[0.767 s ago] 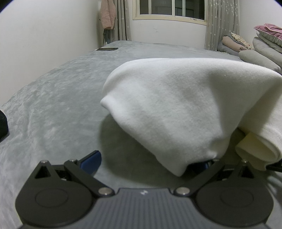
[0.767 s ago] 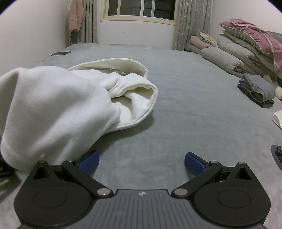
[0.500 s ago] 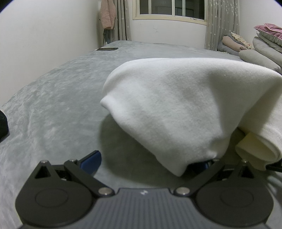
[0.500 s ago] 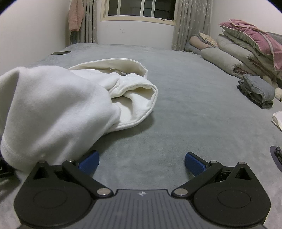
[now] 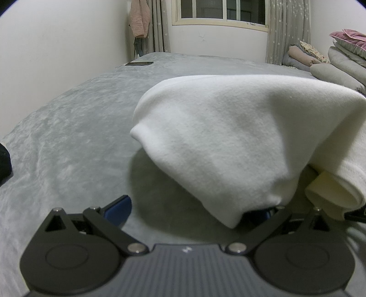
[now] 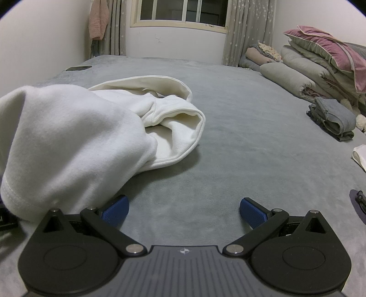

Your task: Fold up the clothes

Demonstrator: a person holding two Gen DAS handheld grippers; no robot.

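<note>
On bed (image 6: 251, 137) | white garment (image 6: 75, 137) heaped, draping over left gripper's (image 5: 194, 205) right finger, beside right gripper's (image 6: 183, 209) left finger | both spread wide, gripping nothing

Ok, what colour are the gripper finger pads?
Blue; the right gripper's pads show best in the right wrist view.

Both views are lit dimly and evenly by cool indoor light; the window (image 6: 183, 11) is dark and gives none. The white garment (image 5: 228, 141) casts a soft, broad shadow on the grey bed cover (image 5: 68, 137) just below and left of it. No glare shows. Fisheye distortion bows the walls around the window, and the corners are vignetted black. Fine grain softens everything; the garment's nearest fold is slightly blurred.
</note>
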